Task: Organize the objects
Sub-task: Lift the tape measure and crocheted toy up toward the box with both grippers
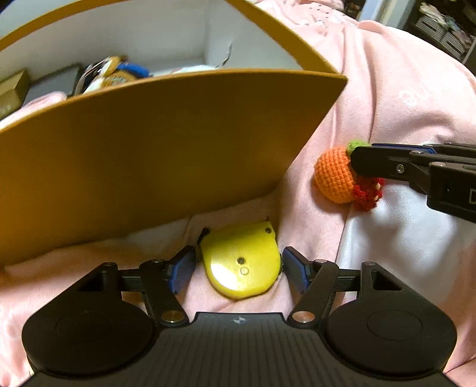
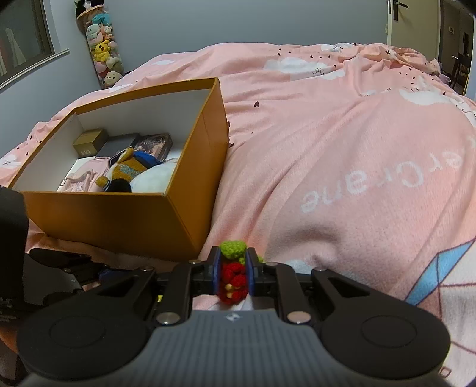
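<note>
A yellow tape measure [image 1: 241,262] lies on the pink bedcover just in front of the orange box [image 1: 178,134]. My left gripper [image 1: 238,263] is open around it, the blue pads [image 1: 181,272] on either side and a gap on the left. My right gripper [image 2: 233,269] is shut on a crocheted orange toy [image 1: 334,175] with a green top [image 2: 233,248] and red bits [image 2: 233,281]. In the left wrist view that gripper [image 1: 361,159] reaches in from the right, to the right of the box's corner.
The orange box [image 2: 119,214] holds a plush toy [image 2: 131,169], small boxes [image 2: 89,143] and a white soft thing. The pink bedcover [image 2: 342,134] stretches right and back. A hanging column of plush toys [image 2: 104,50] is at the far wall; a door [image 2: 398,20] is far right.
</note>
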Demonstrator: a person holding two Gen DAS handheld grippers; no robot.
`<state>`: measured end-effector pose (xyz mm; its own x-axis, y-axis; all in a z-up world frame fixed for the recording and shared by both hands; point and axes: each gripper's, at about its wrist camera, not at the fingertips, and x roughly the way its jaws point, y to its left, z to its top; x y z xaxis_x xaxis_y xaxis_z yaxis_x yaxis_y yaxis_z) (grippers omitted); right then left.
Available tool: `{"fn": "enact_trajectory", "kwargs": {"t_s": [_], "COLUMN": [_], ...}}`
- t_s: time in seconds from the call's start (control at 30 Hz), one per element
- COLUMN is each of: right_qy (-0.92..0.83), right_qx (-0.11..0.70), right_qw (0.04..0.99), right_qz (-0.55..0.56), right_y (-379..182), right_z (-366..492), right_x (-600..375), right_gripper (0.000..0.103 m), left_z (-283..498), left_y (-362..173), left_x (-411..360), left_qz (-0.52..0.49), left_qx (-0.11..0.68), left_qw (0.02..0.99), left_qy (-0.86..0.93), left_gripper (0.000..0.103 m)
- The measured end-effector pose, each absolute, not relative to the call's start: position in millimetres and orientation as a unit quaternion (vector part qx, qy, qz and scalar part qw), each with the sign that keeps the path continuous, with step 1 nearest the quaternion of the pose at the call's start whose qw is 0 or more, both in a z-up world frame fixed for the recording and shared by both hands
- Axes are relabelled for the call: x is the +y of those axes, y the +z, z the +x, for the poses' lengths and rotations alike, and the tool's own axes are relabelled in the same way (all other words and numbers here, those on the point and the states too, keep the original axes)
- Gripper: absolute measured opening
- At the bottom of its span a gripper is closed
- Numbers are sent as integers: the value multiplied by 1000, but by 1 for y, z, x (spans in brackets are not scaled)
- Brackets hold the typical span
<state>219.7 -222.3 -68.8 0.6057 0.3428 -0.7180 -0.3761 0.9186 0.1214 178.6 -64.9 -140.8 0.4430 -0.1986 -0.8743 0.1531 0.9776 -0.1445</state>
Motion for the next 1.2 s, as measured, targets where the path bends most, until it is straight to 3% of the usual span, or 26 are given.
{"fn": "enact_trajectory", "kwargs": {"t_s": [0.1, 0.2, 0.27, 0.57, 0.9, 1.2], "right_qy": [201, 202, 207, 213, 220, 236], "right_qx": [395, 396, 402, 405, 413, 389], "right_qw": [896, 895, 891, 887, 881, 888], "right_qz": [-31, -34, -35, -62, -67, -56], "right_y": [-69, -70, -71, -84, -91, -62], "right_z": [218, 218, 219, 226, 230, 206], "right_x": [-220, -220, -219, -208, -201, -206], "right_gripper": [19, 20, 29, 40, 40, 40], "left_z": [175, 172, 169, 155, 125, 101], "left_y": [-140, -139, -139, -132, -109, -75], "left_x": [-59, -53, -50, -43, -33, -18], "left_qz": [-44, -59, -71, -78, -79, -82], "left_qx": [523, 526, 525, 523, 507, 464], "left_qw": [846, 844, 844, 844, 854, 877], "left_qy": [-95, -84, -86, -88, -87, -96], "left_gripper": [78, 64, 63, 63, 63, 63]}}
